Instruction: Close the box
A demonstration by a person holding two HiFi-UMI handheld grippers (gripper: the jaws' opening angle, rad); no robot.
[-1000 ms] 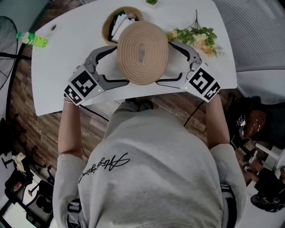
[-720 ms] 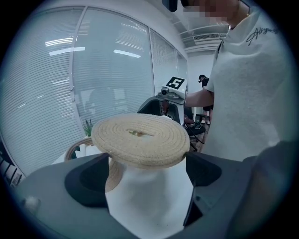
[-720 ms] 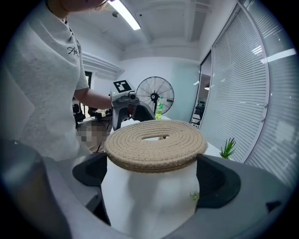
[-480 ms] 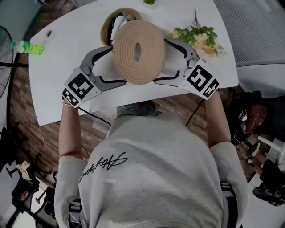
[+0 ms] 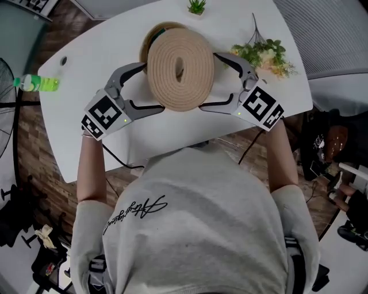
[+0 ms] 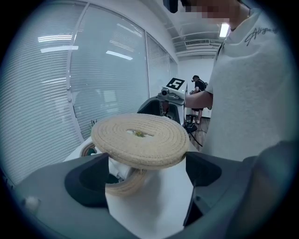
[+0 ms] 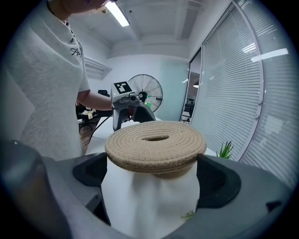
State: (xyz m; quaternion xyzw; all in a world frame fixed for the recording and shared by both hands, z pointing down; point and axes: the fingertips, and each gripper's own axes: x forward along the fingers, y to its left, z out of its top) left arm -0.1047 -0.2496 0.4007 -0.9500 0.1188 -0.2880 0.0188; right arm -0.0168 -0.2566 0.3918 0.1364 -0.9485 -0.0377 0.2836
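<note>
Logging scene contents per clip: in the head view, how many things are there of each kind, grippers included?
Grippers: 2 (left gripper, right gripper, both gripping the lid)
Woven pieces: 2 (lid, box)
Plants: 2 (flower sprig, potted plant)
Bottles: 1 (green bottle)
Total: 7

- Left gripper (image 5: 149, 86) reaches inward from the person's left, jaws spread wide. Each jaw presses the rim of the woven lid (image 5: 181, 69). Its own view (image 6: 147, 172) shows the rim seated against both jaw pads.
- Right gripper (image 5: 211, 81) mirrors it from the opposite side, with both jaws on the same lid (image 7: 155, 144).
- The grippers face each other, roughly level, marker cubes outward.
- Left forearm (image 5: 91, 166) and right forearm (image 5: 282, 155) are bare and extended forward, elbows bent.
</note>
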